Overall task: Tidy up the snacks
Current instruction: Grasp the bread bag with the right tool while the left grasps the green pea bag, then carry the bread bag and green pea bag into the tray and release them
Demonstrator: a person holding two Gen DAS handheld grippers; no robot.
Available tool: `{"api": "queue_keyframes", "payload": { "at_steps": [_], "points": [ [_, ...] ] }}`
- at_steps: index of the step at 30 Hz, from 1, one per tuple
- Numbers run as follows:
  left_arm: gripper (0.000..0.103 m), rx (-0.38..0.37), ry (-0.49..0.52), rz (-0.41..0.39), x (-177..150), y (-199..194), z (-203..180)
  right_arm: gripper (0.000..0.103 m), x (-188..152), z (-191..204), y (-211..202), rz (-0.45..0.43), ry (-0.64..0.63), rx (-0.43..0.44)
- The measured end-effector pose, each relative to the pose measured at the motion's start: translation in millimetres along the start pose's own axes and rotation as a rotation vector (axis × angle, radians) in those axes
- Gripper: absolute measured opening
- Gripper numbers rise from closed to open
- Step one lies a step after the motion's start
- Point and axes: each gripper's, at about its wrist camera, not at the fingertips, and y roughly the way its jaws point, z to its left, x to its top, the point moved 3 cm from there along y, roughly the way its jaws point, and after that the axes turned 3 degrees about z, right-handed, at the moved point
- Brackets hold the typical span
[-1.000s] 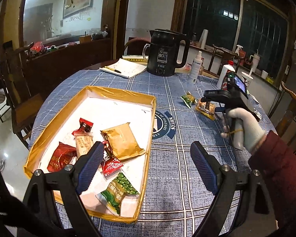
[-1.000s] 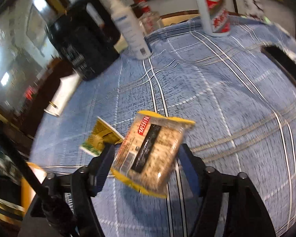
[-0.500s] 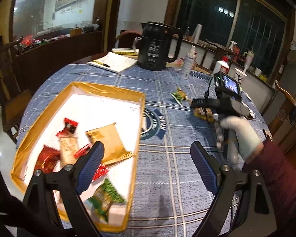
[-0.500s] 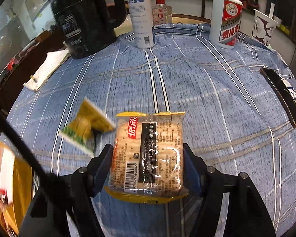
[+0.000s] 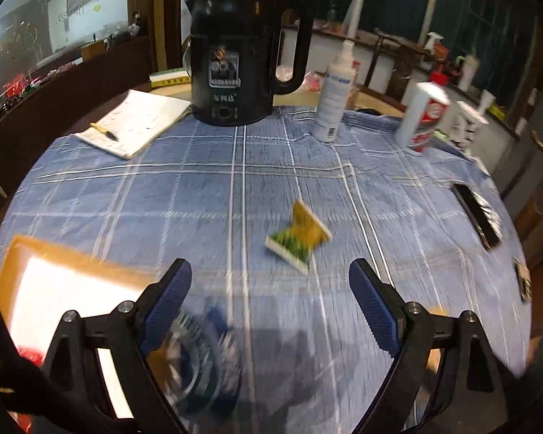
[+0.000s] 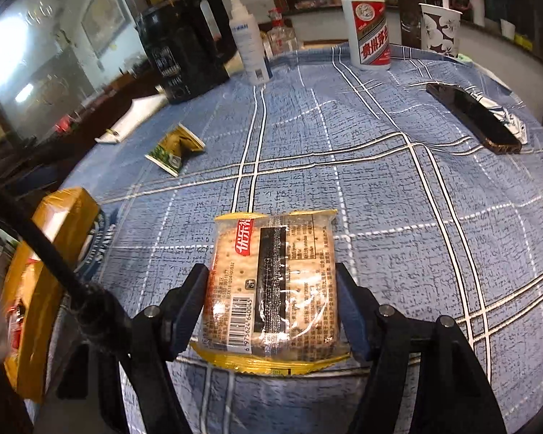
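Right gripper clamped on cracker pack, fingers pressing both long edges, barcode side up, pack held above blue plaid tablecloth. Left gripper spread wide, nothing between fingers, over same cloth. Green-yellow snack packet lying on cloth ahead of left gripper, apart from it. Gold-rimmed tray at table's left edge, red wrappers inside, blurred. Farther back: black kettle, white spray bottle, red-and-white bottle, notebook with pen. Black phone near right edge.
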Motion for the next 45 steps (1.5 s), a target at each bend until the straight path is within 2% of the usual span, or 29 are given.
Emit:
{"api": "queue_keyframes", "payload": {
  "at_steps": [4,9,14,15,16,18,21,22,30,35,39,42,45],
  "points": [
    [0.089,0.029,0.040,0.032,18,40,-17,0.068,-1,-5,-2,-0.027,0.020,0.046],
    [0.089,0.060,0.121,0.043,24,67,-31,0.068,-1,-6,-3,-0.032,0.029,0.061],
    [0.089,0.079,0.143,0.088,23,91,-32,0.068,-1,-8,-3,-0.034,0.033,0.063],
    [0.084,0.094,0.148,0.106,21,95,-31,0.068,-2,-8,-3,-0.034,0.034,0.064],
    [0.065,0.108,0.151,0.121,20,99,-30,0.068,-2,-8,-4,-0.035,0.035,0.064],
    [0.048,0.021,0.135,0.128,18,97,-28,0.068,-2,-9,-4,-0.036,0.039,0.067],
    [0.036,0.032,0.146,0.113,16,92,-28,0.068,-2,-9,-4,-0.039,0.045,0.070],
    [0.036,0.033,0.144,0.107,15,89,-28,0.068,-2,-10,-4,-0.040,0.048,0.072],
    [0.036,-0.035,0.068,0.028,-1,38,-15,0.068,-3,-14,-5,-0.047,0.069,0.105],
    [0.036,-0.085,0.033,-0.044,-24,-28,4,0.068,-3,-20,-8,-0.063,0.093,0.128],
    [0.036,-0.077,0.020,-0.112,-53,-91,34,0.068,-3,-15,-19,-0.100,0.076,0.117],
    [0.036,-0.060,-0.009,-0.159,-77,-131,63,0.068,-4,-3,-32,-0.113,0.069,0.141],
    [0.036,-0.048,-0.070,-0.188,-103,-158,97,0.068,-6,31,-54,-0.131,0.011,0.179]
  ]
}}
